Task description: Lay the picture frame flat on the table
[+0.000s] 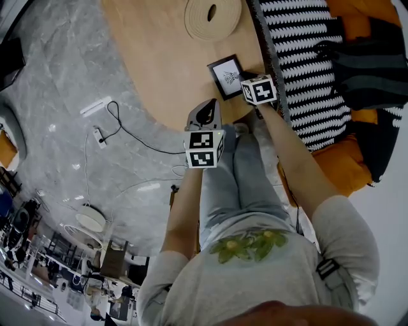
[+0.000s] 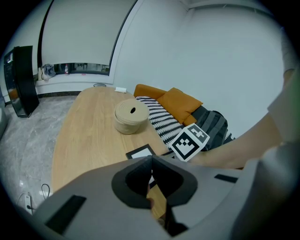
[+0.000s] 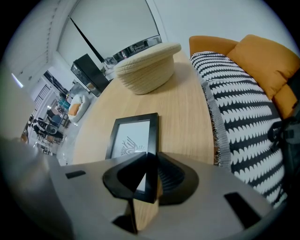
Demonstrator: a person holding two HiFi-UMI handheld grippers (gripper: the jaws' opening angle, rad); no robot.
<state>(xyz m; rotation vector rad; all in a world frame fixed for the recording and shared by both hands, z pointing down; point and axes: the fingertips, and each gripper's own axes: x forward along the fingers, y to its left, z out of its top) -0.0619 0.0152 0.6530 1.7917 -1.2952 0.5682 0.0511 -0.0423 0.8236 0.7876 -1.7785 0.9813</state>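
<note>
Right gripper [image 3: 149, 158] is clamped on the near right edge of the picture frame [image 3: 133, 136]; the frame sits low on the wooden table [image 1: 159, 70], can't tell if fully flat. Left gripper [image 2: 151, 160] hangs this side of the frame, jaws pressed together, nothing in them. Past the frame: woven basket [image 1: 212, 16]. Right of the frame: striped throw [image 1: 306, 70] on an orange sofa [image 1: 347, 162], with a dark bag [image 1: 373, 63]. Left of the frame, off the table: grey marble floor [image 1: 57, 95] with a cable [image 1: 127, 130].
</note>
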